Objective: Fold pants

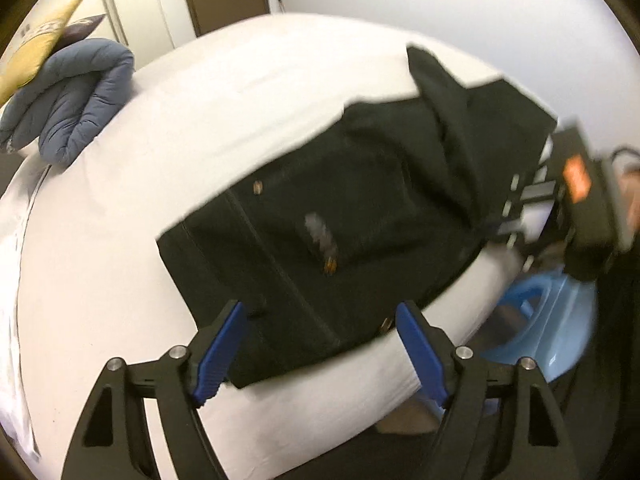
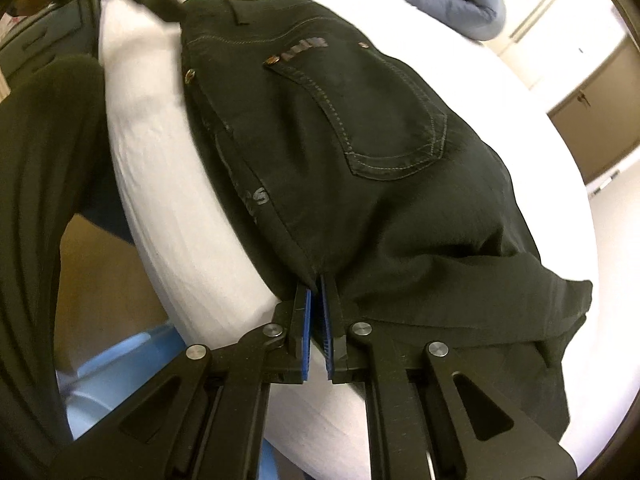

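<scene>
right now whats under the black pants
The black pants lie on a white sheet covering the bed. The sheet shows all around them; whatever sits directly beneath the fabric is covered. The right gripper pinches their near edge.

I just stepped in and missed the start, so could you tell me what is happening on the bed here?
A person with a handheld gripper in each hand is folding black pants on a white bed. The right gripper is shut on the pants' edge near the bed's side. The left gripper is open above the waistband end, holding nothing. The pants lie partly folded, back pocket up. A blue quilt sits further back on the bed.
</scene>
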